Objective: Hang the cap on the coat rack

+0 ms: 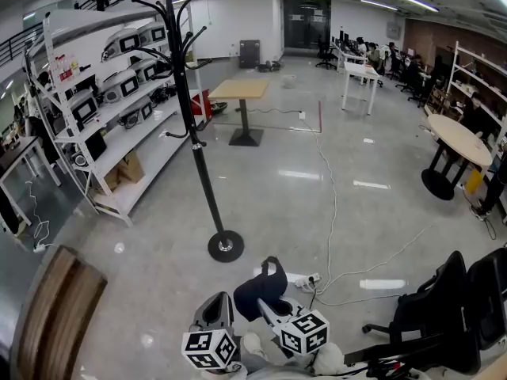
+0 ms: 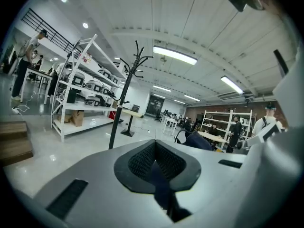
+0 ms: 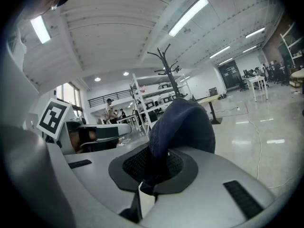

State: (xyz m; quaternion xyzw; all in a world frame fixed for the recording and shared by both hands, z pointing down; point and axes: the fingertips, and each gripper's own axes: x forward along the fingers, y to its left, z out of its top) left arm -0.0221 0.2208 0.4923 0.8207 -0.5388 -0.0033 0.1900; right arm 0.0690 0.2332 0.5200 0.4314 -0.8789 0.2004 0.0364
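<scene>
The black coat rack (image 1: 200, 161) stands on the floor ahead and a little left, its hooks bare; it also shows in the left gripper view (image 2: 124, 99) and the right gripper view (image 3: 168, 68). My right gripper (image 1: 266, 307) is shut on the navy cap (image 1: 261, 286) low in front of me, short of the rack's base. In the right gripper view the cap (image 3: 183, 122) rises from the closed jaws of the right gripper (image 3: 156, 167). My left gripper (image 1: 215, 307) hangs just left of it. Nothing is held in the left gripper (image 2: 156, 167), whose jaws meet; the cap (image 2: 195, 139) shows to its right.
A white shelving unit (image 1: 119, 113) with devices lines the left. Beyond the rack is a wooden table (image 1: 239, 90), and a round table (image 1: 459, 139) stands at the right. Black office chairs (image 1: 444, 311) sit close at my right, with a cable and power strip (image 1: 310, 279) on the floor. A wooden bench (image 1: 55, 315) is at the lower left.
</scene>
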